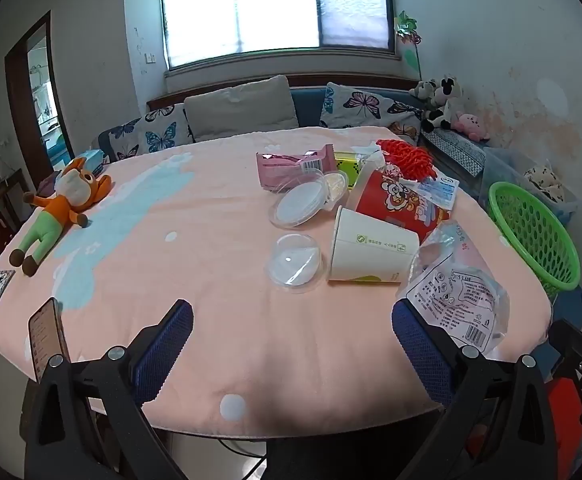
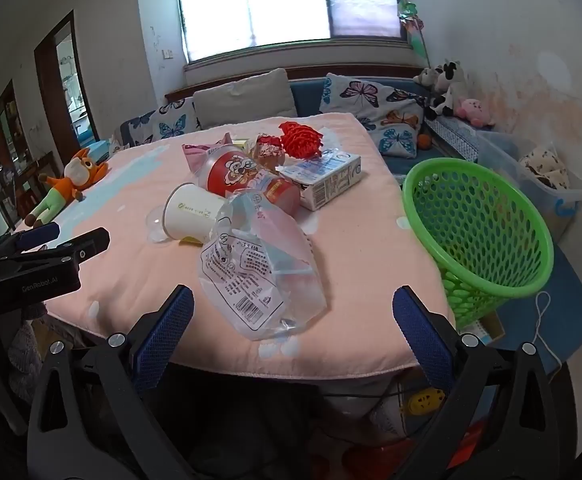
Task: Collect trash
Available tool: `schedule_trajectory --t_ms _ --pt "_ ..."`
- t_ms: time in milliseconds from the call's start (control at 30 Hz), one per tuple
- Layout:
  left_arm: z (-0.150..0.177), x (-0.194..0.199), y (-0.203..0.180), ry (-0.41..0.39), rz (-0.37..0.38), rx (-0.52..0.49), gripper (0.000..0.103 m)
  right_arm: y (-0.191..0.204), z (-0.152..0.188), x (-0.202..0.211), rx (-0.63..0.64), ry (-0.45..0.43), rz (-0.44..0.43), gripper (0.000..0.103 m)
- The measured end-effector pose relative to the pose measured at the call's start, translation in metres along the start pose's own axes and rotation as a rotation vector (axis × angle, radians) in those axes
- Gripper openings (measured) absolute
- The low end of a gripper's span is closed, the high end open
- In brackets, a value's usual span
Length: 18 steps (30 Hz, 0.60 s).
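From the left wrist camera, the left gripper (image 1: 291, 348) hangs over the near edge of the pink-covered surface (image 1: 219, 280) with its jaws spread wide and nothing between them. The trash sits ahead and to the right: a clear lid (image 1: 296, 263), a white paper cup (image 1: 371, 250) on its side, a red noodle tub (image 1: 401, 200) and a clear printed bag (image 1: 461, 292) touching the right finger. That bag could be nudged off the edge by a careless sweep. The phone (image 1: 45, 334) at the near left corner is not trash and could be knocked.

From the right wrist camera, the right gripper (image 2: 293, 332) is likewise wide open and empty, the bag (image 2: 259, 276) just ahead of it. The green basket (image 2: 479, 236) stands tilted beside the surface, apparently unsteady; a drop against its rim might tip it. Thin film may slip from the pads.
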State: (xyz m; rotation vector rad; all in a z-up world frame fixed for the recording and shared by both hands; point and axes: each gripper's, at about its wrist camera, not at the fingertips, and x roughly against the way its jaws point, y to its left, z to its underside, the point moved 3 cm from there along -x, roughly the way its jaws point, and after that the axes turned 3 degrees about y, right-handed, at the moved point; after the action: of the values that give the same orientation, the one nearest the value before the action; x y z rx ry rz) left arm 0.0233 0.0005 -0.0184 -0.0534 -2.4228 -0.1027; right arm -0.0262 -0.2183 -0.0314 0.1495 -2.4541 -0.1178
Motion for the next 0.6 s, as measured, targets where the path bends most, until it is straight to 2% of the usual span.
schedule_trajectory --t_ms 600 --pt "-0.002 -0.001 -0.003 0.014 0.006 -0.008 0.097 0.0 0.0 0.0 0.004 0.003 0.002 0.099"
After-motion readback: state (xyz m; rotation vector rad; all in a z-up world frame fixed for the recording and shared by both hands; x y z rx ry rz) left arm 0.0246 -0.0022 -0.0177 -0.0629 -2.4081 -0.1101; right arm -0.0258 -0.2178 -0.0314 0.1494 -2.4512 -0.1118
